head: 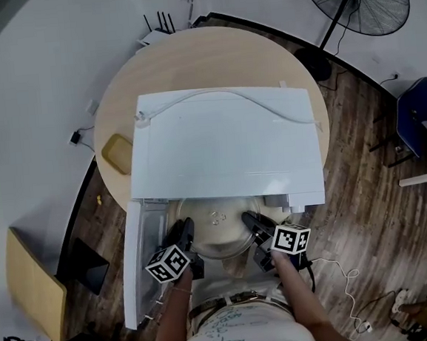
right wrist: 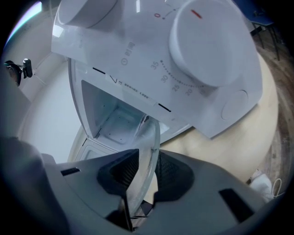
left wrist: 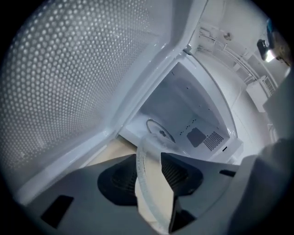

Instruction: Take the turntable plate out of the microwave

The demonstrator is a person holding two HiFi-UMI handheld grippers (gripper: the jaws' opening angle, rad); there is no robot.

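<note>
My round wooden table [head: 118, 100] carries the boxy white microwave [head: 226, 143], its perforated door [head: 136, 262] swung open on my left. The clear glass plate [head: 219, 236] juts from the mouth of the microwave. Left gripper [head: 182, 230] and right gripper [head: 250, 220] each pinch its rim.

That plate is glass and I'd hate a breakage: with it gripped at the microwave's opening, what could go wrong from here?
1. The turntable plate is pinched only at its rim by the left gripper and right gripper; smooth glass might slip from the fingers or tilt if one hand leads.
2. The open door stands close beside the left gripper, so a sideways pull could knock plate or gripper against it.
</note>
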